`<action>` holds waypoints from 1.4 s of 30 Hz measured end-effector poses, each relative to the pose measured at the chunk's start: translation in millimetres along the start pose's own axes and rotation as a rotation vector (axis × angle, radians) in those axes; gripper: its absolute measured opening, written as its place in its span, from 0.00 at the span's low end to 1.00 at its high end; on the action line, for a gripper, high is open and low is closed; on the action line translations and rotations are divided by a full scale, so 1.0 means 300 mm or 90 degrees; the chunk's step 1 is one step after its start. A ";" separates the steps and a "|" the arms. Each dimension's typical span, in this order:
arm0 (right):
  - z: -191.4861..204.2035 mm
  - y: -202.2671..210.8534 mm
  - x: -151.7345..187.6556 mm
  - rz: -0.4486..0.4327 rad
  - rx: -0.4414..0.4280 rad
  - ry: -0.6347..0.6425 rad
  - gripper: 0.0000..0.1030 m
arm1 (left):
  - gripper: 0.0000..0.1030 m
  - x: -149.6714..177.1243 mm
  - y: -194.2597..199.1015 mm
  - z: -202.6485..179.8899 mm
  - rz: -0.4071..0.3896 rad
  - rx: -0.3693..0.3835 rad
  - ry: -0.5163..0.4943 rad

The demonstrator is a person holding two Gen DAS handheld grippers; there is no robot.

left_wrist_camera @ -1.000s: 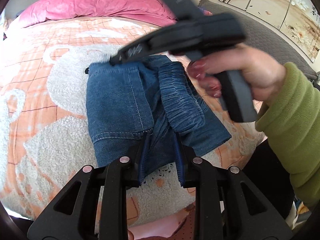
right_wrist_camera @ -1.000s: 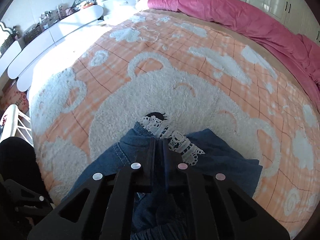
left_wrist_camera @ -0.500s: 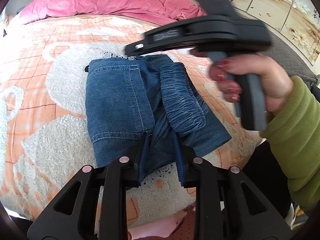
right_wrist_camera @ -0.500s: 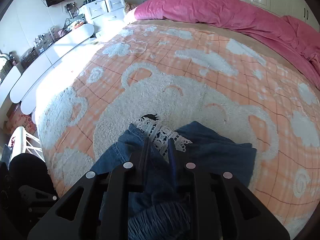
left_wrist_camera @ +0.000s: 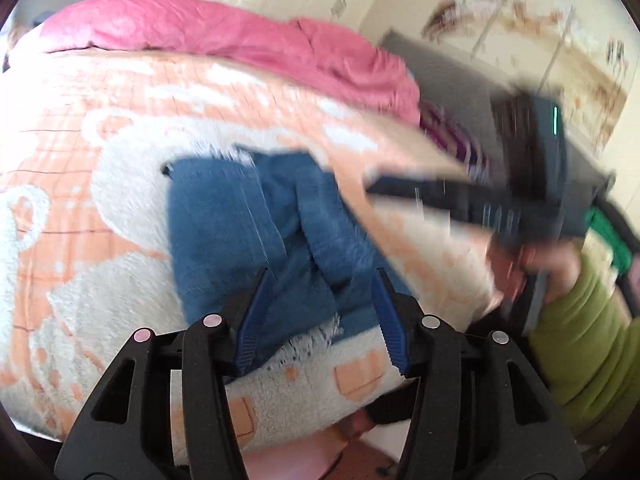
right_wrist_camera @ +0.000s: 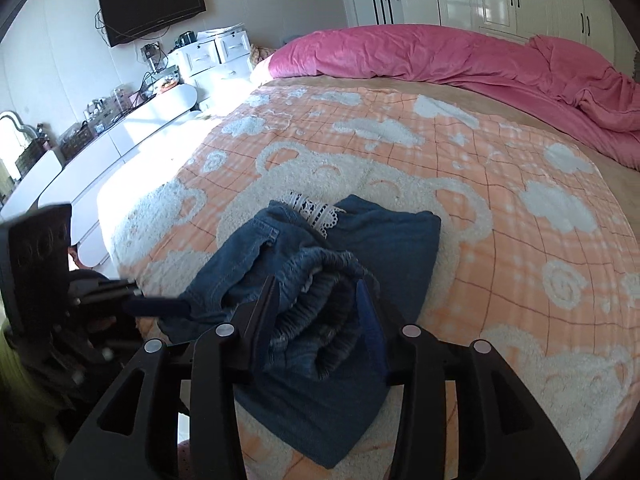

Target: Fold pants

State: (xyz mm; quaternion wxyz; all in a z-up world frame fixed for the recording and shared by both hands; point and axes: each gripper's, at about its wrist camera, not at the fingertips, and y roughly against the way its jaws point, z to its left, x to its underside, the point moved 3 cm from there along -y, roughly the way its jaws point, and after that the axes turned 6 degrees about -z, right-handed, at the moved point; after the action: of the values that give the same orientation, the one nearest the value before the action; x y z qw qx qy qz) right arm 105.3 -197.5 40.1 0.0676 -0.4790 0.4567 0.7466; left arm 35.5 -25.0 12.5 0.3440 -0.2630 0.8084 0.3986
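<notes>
One rumpled denim pants bundle, lace-edged.

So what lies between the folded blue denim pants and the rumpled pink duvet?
Only bare peach-and-white fleece blanket, seen best in the right wrist view, separates the pants from the duvet.

I see the pants folded on the blanket, near the bed's front edge. Lace trim sticks out at their far end, waistband bunched on top at the near end. Duvet lies along the far side. TV & drawers beyond, far left; shelf runs left of bed.
</notes>
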 end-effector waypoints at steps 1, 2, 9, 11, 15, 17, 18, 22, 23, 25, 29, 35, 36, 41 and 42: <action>0.024 0.012 0.016 0.000 -0.009 0.017 0.38 | 0.45 -0.016 0.022 0.017 -0.017 -0.005 0.016; 0.051 0.022 0.028 -0.002 -0.021 0.036 0.38 | 0.48 -0.035 0.037 0.042 -0.026 -0.019 0.035; 0.329 0.051 0.101 -0.017 -0.100 0.229 0.52 | 0.48 -0.121 -0.019 0.189 0.050 -0.130 0.093; 0.388 0.038 0.116 -0.021 -0.101 0.281 0.52 | 0.48 -0.142 -0.067 0.189 0.083 -0.133 0.080; 0.424 -0.035 0.141 0.003 -0.059 0.345 0.49 | 0.42 -0.164 -0.167 0.184 0.119 -0.146 0.051; 0.421 -0.070 0.150 0.011 -0.043 0.362 0.41 | 0.33 -0.159 -0.201 0.185 0.121 -0.131 0.052; 0.421 -0.087 0.152 0.014 -0.040 0.366 0.36 | 0.26 -0.149 -0.214 0.190 0.122 -0.137 0.047; 0.403 -0.156 0.159 0.034 -0.018 0.363 0.18 | 0.24 -0.127 -0.248 0.200 0.128 -0.149 0.046; 0.401 -0.162 0.163 0.039 -0.030 0.356 0.17 | 0.24 -0.126 -0.253 0.198 0.128 -0.156 0.036; 0.398 -0.159 0.167 0.047 -0.053 0.342 0.10 | 0.24 -0.128 -0.257 0.193 0.128 -0.167 0.017; 0.408 -0.139 0.198 0.064 -0.090 0.339 0.10 | 0.24 -0.123 -0.263 0.194 0.128 -0.171 0.015; 0.380 -0.183 0.212 0.096 -0.111 0.291 0.10 | 0.24 -0.124 -0.265 0.184 0.125 -0.178 0.000; 0.376 -0.181 0.209 0.099 -0.115 0.282 0.12 | 0.24 -0.124 -0.264 0.183 0.125 -0.178 -0.001; 0.340 -0.108 0.142 0.065 -0.164 0.212 0.17 | 0.24 -0.122 -0.250 0.184 0.119 -0.177 0.003; 0.323 -0.078 0.135 0.050 -0.172 0.205 0.17 | 0.24 -0.122 -0.248 0.183 0.118 -0.176 0.003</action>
State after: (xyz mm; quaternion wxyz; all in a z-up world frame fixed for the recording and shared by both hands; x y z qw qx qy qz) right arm 33.1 -125.4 6.2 -0.1004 -0.5786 0.3757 0.7169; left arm 129.4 -14.7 -18.4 0.2644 -0.2332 0.7675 0.5355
